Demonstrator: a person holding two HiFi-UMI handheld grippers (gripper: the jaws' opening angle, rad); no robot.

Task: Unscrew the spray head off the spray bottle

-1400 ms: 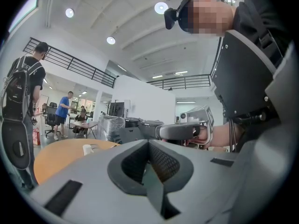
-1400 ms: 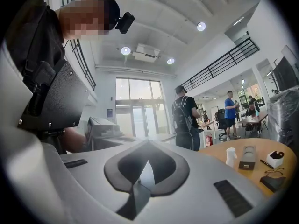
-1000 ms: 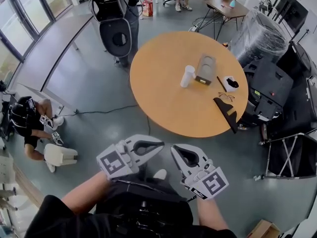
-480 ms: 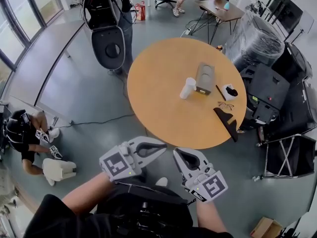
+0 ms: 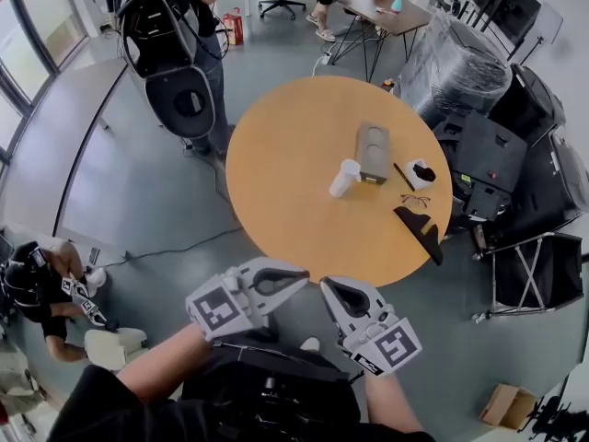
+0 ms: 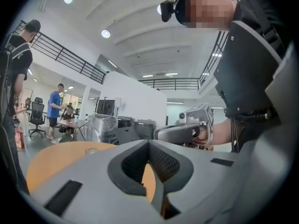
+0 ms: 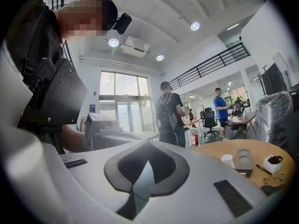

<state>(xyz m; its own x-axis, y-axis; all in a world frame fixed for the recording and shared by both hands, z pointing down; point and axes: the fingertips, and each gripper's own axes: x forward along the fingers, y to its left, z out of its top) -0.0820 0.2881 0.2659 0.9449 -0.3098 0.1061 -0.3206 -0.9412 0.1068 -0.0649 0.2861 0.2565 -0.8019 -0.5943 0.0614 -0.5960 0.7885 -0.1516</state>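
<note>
Now nearer the table [image 5: 276, 201], left tongs [image 5: 302, 273] and right tongs [image 5: 324, 288] both stay clenched and empty; unscrewing has yet to begin.

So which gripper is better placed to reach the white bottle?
Right, narrowly. Both are shut, empty and short of the table, but the right gripper lines up with the white bottle in the head view; the left gripper sits off to its side.

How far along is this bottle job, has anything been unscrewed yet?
Done: nothing visible; the white bottle sits untouched on the round table. In hand: nothing; the left tongs and right tongs are shut, empty, short of the table. Left: reaching, gripping, unscrewing the head.
</note>
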